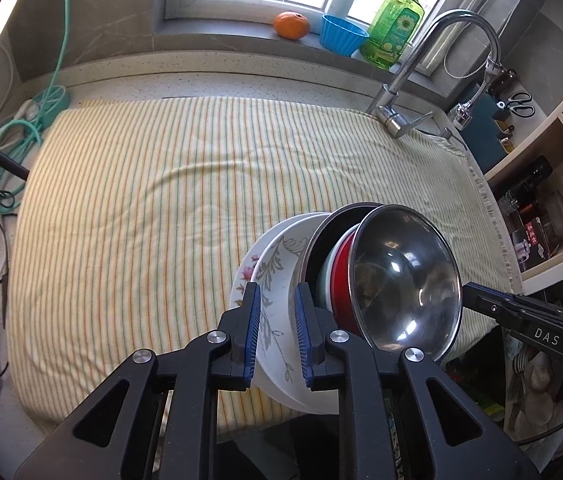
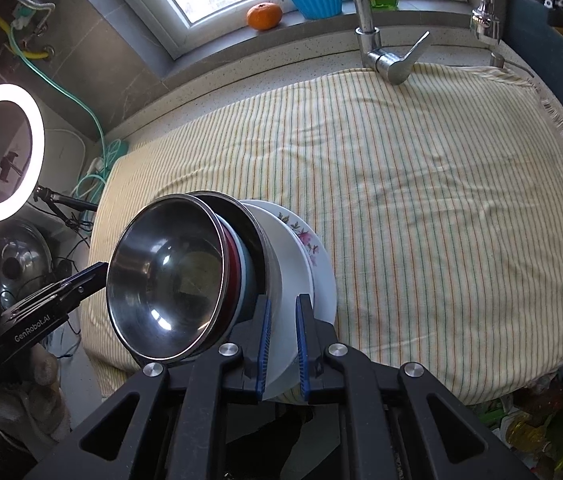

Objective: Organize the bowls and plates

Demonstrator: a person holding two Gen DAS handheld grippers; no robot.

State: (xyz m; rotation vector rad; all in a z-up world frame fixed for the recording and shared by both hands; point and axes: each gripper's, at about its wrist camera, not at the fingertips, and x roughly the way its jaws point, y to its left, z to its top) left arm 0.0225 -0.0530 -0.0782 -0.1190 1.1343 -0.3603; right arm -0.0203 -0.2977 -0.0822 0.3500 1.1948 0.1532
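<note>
A nested stack of dishes is held up on edge above the striped cloth: white floral plates (image 1: 277, 280) (image 2: 305, 264), a dark steel bowl (image 1: 321, 240), a red bowl (image 1: 339, 272) and a shiny steel bowl (image 1: 405, 276) (image 2: 169, 280) in front. My left gripper (image 1: 277, 332) is shut on the rims of the white plates. My right gripper (image 2: 283, 340) is shut on the plate rims from the opposite side. The right gripper's body (image 1: 521, 316) shows in the left wrist view, the left gripper's body (image 2: 41, 308) in the right wrist view.
A striped cloth (image 1: 185, 200) covers the counter. A faucet (image 1: 413, 80) stands at the back right. An orange (image 1: 291, 25), blue cup (image 1: 341, 34) and green soap bottle (image 1: 397, 24) sit on the sill. A ring light (image 2: 1, 152), pot lid (image 2: 21, 264) and hoses are left; shelves (image 1: 541, 160) right.
</note>
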